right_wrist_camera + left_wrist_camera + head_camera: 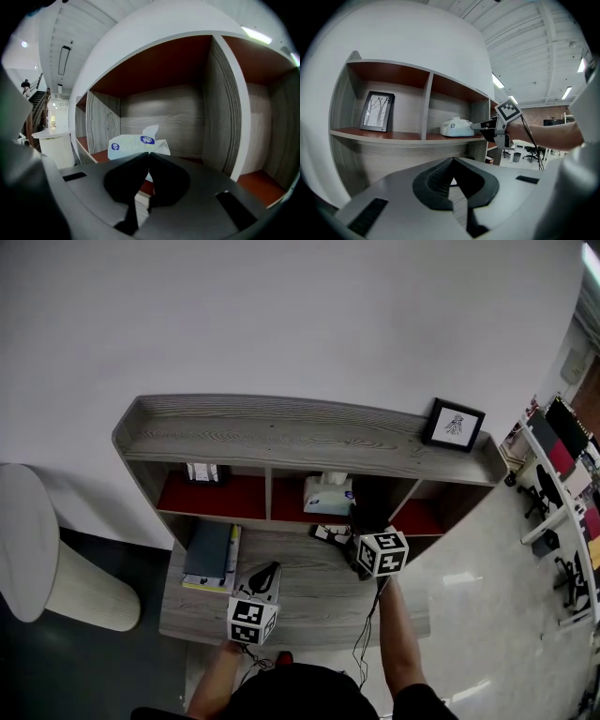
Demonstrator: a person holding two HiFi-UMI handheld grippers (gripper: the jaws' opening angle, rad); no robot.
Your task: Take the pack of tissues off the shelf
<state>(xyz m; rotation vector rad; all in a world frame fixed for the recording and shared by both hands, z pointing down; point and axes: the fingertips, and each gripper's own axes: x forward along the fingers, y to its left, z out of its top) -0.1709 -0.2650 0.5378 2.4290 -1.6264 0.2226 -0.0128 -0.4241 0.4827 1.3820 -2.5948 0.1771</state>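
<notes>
The pack of tissues (pixel 328 495) is white with blue marks and lies in the middle compartment of the grey wooden shelf (pixel 309 432). My right gripper (pixel 345 517) reaches into that compartment from the right. In the right gripper view its jaws are closed together at the gripper tips (pixel 149 154), pinched onto the soft near end of the pack (pixel 133 145). The left gripper view shows the right gripper (pixel 475 125) touching the pack (pixel 457 127) at its right end. My left gripper (pixel 269 573) hovers low over the desk surface, well short of the shelf, shut (pixel 452 160) with nothing in it.
A small framed picture (pixel 206 472) stands in the left compartment, and another frame (pixel 454 425) on top of the shelf at the right. Books (pixel 211 557) lie on the desk at the left. A white round stool (pixel 37 549) stands to the left on the floor.
</notes>
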